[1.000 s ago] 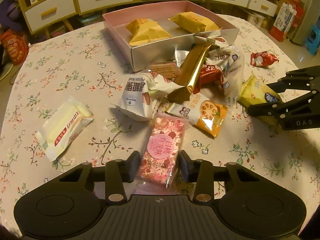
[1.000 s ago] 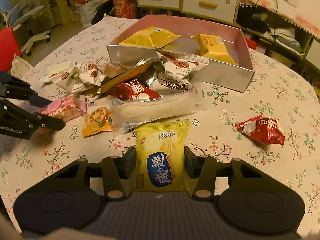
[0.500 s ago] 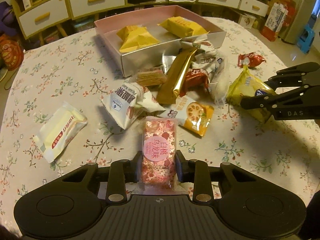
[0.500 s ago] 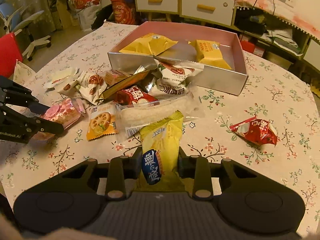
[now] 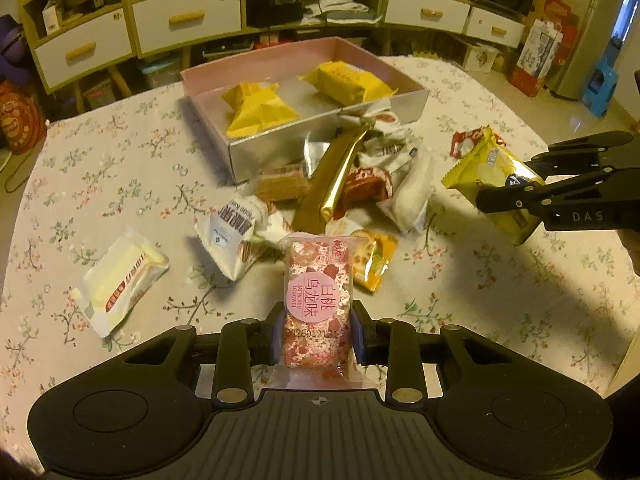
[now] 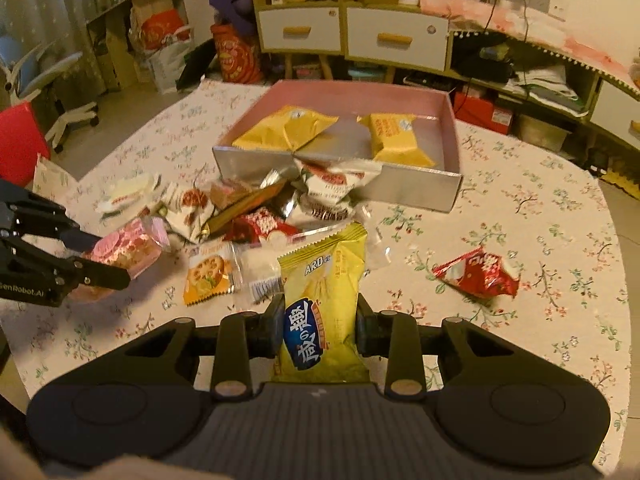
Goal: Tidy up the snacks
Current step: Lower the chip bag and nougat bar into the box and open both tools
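Tablecloth (image 5: 100,152) with a small flower print covers the whole round table under you, and the pink-lined box (image 5: 404,100) sits at its far side, open, with only two yellow packets (image 5: 256,110) lying inside it. That makes the sorting look barely started to me: most of the snacks are outside the box. The heap (image 5: 340,184) of wrappers lies on the cloth right against the box's near wall, with a gold bar, a red packet and several white ones piled over each other. A cream wafer pack (image 5: 124,276) lies apart on your left side of the cloth, and a red packet (image 6: 476,272) lies alone on your right. Your left tongs (image 5: 316,332) are pressed onto the pink packet (image 5: 318,300), pinching it at both long edges and holding it above the cloth. Your right tongs (image 6: 318,326) are clamped the same way on the yellow-green packet (image 6: 324,300), also lifted clear of the table. Both packets are near the heap and short of the box, so carrying them over the near wall and dropping them in seems the step in hand.
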Motion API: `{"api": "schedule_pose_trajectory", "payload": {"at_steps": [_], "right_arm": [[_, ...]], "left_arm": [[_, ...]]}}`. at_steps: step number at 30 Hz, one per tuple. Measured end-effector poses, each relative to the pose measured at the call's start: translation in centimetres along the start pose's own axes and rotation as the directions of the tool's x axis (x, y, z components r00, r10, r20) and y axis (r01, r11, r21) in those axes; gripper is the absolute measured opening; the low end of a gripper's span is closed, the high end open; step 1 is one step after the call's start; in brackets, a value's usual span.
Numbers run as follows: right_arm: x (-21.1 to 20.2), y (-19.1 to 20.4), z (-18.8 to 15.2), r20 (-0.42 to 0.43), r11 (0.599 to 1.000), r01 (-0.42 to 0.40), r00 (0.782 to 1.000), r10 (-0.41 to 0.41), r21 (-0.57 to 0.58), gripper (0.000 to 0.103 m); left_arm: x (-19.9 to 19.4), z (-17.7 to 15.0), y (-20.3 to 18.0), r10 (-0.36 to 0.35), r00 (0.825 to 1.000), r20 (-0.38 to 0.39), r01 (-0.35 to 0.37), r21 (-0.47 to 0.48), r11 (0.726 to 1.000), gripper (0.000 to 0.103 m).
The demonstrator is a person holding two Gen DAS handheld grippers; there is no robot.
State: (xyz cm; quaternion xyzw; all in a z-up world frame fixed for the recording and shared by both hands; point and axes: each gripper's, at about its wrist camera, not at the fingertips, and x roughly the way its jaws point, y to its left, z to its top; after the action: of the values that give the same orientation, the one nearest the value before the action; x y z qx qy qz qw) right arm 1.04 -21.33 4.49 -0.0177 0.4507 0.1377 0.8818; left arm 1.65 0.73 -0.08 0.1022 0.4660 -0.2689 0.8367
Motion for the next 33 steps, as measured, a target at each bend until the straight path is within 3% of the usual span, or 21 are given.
{"api": "schedule_pose_trajectory", "payload": {"at_steps": [14,24,33], "right_arm": [[0.0,-1.5,4.7,0.108,0.994,-0.007,0.994,-0.004,0.107,0.030],[3.4,-5.2,8.6,0.118,0.981,0.016,0.992,-0.039,0.193,0.030],[6.3,-7.3,11.5,0.094,0.984,0.097,0.989,-0.112,0.153,0.030]], "left_arm": [[-0.1,4.3,-0.2,0.029,0.996,0.085,-0.022,-0.081,0.996,0.029],[2.9,10.8,-0.8,0.059,0.989,0.135,-0.044,-0.109,0.993,0.029],[7.8,15.2,-0.4,0.090,0.990,0.113,-0.072,-0.151,0.986,0.030]]}}
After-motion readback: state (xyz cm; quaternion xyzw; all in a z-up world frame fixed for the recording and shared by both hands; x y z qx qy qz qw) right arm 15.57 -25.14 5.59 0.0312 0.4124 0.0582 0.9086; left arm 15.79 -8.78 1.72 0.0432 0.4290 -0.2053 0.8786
